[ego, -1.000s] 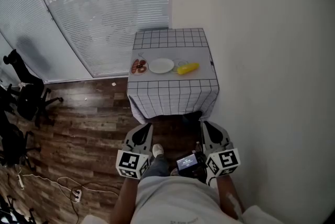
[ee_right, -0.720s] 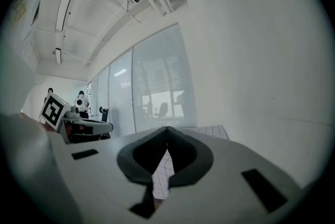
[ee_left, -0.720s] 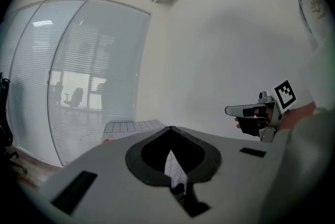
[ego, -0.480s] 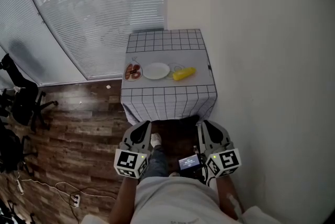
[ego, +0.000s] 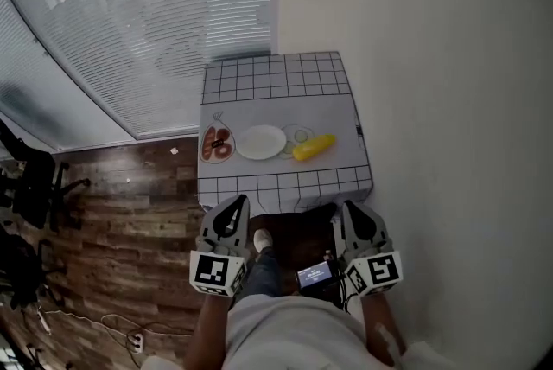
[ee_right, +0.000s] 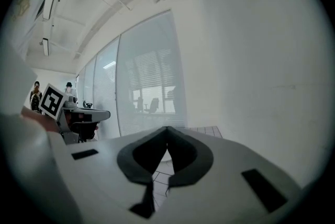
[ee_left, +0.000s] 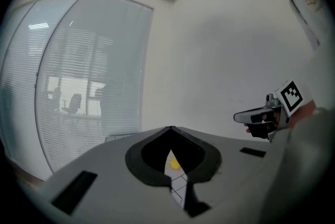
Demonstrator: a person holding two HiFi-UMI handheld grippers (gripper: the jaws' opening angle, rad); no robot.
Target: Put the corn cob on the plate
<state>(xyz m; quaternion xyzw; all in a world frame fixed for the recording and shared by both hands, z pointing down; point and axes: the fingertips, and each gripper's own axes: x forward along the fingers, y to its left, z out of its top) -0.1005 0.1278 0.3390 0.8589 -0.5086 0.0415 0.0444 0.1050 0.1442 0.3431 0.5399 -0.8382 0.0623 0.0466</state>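
both grippers shut and empty, corn lying beside the plate

nearest in the head view, the person holds the left gripper point(ego: 233, 202) and the right gripper point(ego: 352, 206) low in front of the body, both pointing toward the table point(ego: 276, 79). each gripper's own view shows its jaws pressed together with nothing held between them. a small lit screen point(ego: 313, 275) sits between the marker cubes; its writing is too small to read. a shoe point(ego: 262, 240) rests on the dark wood floor point(ego: 130, 221).

beyond them, on the grid-patterned cloth, the corn cob point(ego: 313, 147) lies just right of the plate point(ego: 261, 142), apart from it. its long axis runs left to right, the right end tipped slightly farther away; which end is the tip i cannot tell. a clear packet point(ego: 217, 144) of reddish pieces lies left of the plate.

the left gripper view catches only a yellow speck of the cob point(ee_left: 174, 165) through the slot behind its closed jaws, and the other gripper at its right edge. the right gripper view shows only cloth squares there, no corn.

farthest, window blinds point(ego: 147, 31) meet a white wall point(ego: 432, 57).
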